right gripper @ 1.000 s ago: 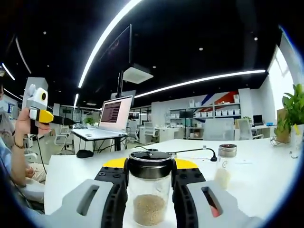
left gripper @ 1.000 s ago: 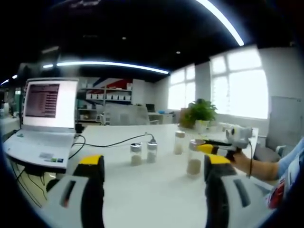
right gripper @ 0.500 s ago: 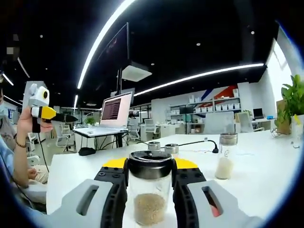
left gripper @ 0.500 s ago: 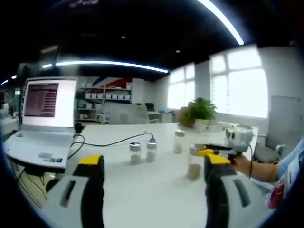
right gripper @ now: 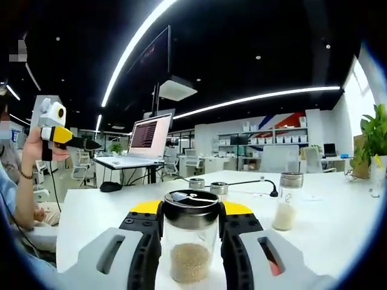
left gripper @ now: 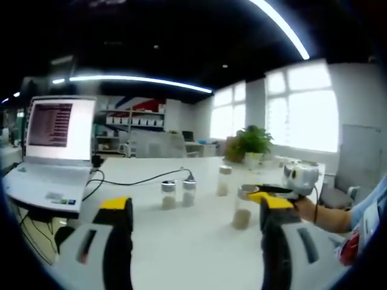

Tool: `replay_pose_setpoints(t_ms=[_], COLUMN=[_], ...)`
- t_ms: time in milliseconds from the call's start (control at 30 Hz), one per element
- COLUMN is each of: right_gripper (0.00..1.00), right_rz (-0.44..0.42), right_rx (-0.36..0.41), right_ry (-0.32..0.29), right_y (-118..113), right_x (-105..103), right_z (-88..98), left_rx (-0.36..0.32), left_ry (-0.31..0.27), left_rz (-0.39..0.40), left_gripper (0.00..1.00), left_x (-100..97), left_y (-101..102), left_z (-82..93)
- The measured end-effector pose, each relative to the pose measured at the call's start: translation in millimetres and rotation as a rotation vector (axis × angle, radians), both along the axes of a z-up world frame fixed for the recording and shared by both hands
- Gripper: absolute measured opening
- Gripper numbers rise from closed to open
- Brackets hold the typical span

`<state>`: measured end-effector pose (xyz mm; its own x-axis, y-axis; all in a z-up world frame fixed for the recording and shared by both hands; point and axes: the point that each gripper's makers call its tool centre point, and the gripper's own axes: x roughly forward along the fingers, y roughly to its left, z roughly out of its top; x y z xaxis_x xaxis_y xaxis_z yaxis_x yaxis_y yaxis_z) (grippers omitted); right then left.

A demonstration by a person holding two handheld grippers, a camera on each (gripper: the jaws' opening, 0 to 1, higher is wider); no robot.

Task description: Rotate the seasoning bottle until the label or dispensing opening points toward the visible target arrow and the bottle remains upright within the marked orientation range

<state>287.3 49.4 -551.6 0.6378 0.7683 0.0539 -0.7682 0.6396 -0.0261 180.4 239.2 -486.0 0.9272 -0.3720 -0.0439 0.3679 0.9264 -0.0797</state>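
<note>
Two jaws of the right gripper (right gripper: 190,241) clamp the seasoning bottle (right gripper: 190,244) just under its dark lid, near the table's (right gripper: 338,235) front edge. Clear, hard walls look slippery and breakable; with little powder inside it should be light, so a high, firm hold suits turning. Left gripper (left gripper: 192,254) hangs open, empty. Beyond stand three other bottles (right gripper: 284,202) and, far left, a laptop (left gripper: 51,151).
</note>
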Motion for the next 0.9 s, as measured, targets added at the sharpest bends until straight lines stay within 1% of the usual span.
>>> replay_pose_setpoints(t_ms=[133,233,300,367,400,467,500,533,600,667,767,800,833,867,900], right_gripper=[0.36,0.36,0.36,0.36,0.36,0.38,0.41,0.48,0.56,0.59,0.64,0.68,0.72,0.76,0.81], right_rz=[0.003,0.02,0.032,0.048,0.056,0.081,0.093,0.102,0.128,0.157,0.21,0.255,0.321,0.343,0.387], right_rx=[-0.008,-0.007,-0.01,-0.039,-0.038,-0.002,0.001,-0.004,-0.033,-0.038,-0.027,-0.039,-0.062,-0.073,-0.105], right_ry=[0.0,0.017,0.012,-0.026,-0.03,-0.027,-0.02,-0.016,0.008,0.034,0.057,0.057,0.037,0.058,0.052], right_y=[1,1,2,2,2,1,0,0,0,0,0,2,6,6,8], right_x=[1,2,2,1,1,0,0,1,2,3,4,2,-2,1,0], right_z=[-0.1,-1.2,-1.5,-1.4,-1.1,4.5,6.9,8.0,4.8,2.4,0.9,-0.9,-2.7,-7.3,-11.8], left_rx=[-0.001,-0.003,-0.004,-0.004,-0.004,-0.003,-0.004,-0.005,-0.006,-0.004,-0.004,-0.005,-0.006,-0.006,-0.006], left_ry=[-0.001,0.001,0.003,0.003,0.003,0.003,0.003,0.003,0.004,0.009,0.011,0.012,0.012,0.013,0.014], left_rz=[-0.008,-0.008,-0.008,-0.009,-0.008,-0.007,-0.007,-0.007,-0.006,-0.005,-0.006,-0.007,-0.007,-0.008,-0.009], left_gripper=[0.92,0.91,0.91,0.91,0.91,0.91,0.91,0.91,0.91,0.91,0.91,0.91,0.91,0.91,0.91], left_x=[-0.7,-0.7,-0.2,0.0,0.1,0.4,0.5,0.6,1.0,1.3,1.6,1.7,1.8,1.9,2.1], left_y=[-1,-2,-1,-1,-1,0,0,0,1,1,1,1,1,1,1], left_z=[0.3,-0.6,-1.1,-1.3,-1.4,-1.0,-0.8,-0.7,-0.9,-2.0,-2.8,-2.9,-2.9,-2.9,-3.0])
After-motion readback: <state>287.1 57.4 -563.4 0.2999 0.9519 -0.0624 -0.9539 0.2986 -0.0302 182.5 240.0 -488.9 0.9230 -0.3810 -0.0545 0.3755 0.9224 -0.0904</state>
